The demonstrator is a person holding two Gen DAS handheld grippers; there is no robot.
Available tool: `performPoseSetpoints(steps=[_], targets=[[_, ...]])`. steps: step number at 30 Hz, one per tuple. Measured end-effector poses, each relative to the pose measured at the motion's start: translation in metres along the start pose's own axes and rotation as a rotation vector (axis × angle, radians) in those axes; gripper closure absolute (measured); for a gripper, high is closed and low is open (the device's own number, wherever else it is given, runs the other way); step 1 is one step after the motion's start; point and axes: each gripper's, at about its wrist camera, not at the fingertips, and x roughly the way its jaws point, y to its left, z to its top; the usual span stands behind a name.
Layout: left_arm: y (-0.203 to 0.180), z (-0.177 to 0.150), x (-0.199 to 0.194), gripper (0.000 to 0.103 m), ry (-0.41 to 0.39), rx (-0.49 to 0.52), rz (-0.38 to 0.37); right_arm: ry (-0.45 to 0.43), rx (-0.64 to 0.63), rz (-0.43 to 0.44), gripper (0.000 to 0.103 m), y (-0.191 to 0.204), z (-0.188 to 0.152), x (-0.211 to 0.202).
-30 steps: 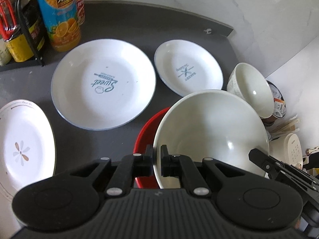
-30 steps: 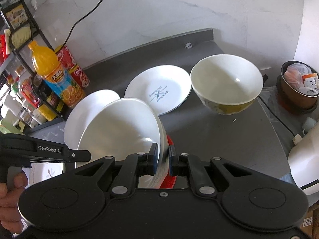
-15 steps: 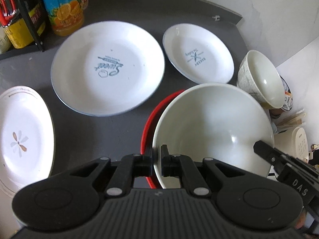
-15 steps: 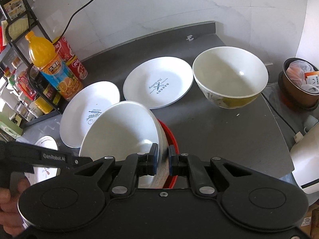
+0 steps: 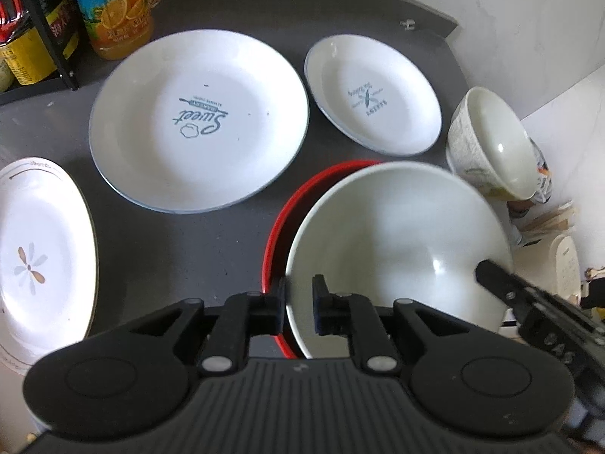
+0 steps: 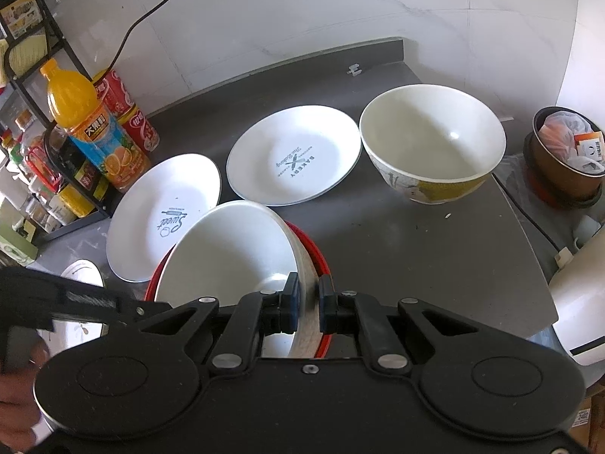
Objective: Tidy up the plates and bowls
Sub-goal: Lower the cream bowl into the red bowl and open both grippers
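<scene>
Both hand-held grippers, left [image 5: 298,304] and right [image 6: 306,304], pinch opposite rims of the white bowl [image 5: 397,242], tilted over the red plate [image 5: 281,219].

Things around the dishes

A juice bottle [image 6: 92,121] with an orange label stands at the back left of the dark counter [image 6: 416,249], with red cans [image 6: 128,113] just behind it. Beside them is a black wire rack [image 6: 41,87] holding jars and packets. A black cable [image 6: 151,11] runs down the marble wall [image 6: 340,7]. At the right, off the counter, a brown bin [image 6: 567,162] holds wrappers, and a white appliance [image 6: 582,295] stands near.
</scene>
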Motion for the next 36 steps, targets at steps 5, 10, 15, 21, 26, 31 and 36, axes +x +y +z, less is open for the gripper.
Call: performPoseSetpoints(steps=[5,10,15,21,26,31,36], targets=[[0.004,0.002,-0.012,0.086,-0.032,-0.009,-0.010,-0.006,-0.036,-0.017,0.094,0.007,-0.001,0.004],[0.008,0.003,-0.027,0.069,-0.088,-0.017,0.008,-0.007,-0.072,-0.039,0.095,0.013,0.001,0.009],[0.013,0.004,-0.028,0.067,-0.091,-0.031,0.018,0.010,-0.087,-0.055,0.086,0.014,0.004,0.013],[0.015,0.004,-0.025,0.067,-0.084,-0.034,0.021,-0.005,-0.081,-0.059,0.086,0.009,0.008,0.007],[0.010,0.006,-0.025,0.067,-0.088,-0.024,0.019,-0.025,-0.020,-0.028,0.086,-0.001,0.010,-0.002],[-0.002,0.012,-0.024,0.059,-0.101,0.004,0.041,-0.044,0.023,0.007,0.076,-0.009,0.018,-0.009],[-0.023,0.024,-0.027,0.045,-0.141,0.037,0.066,-0.085,0.060,0.021,0.053,-0.021,0.029,-0.016]])
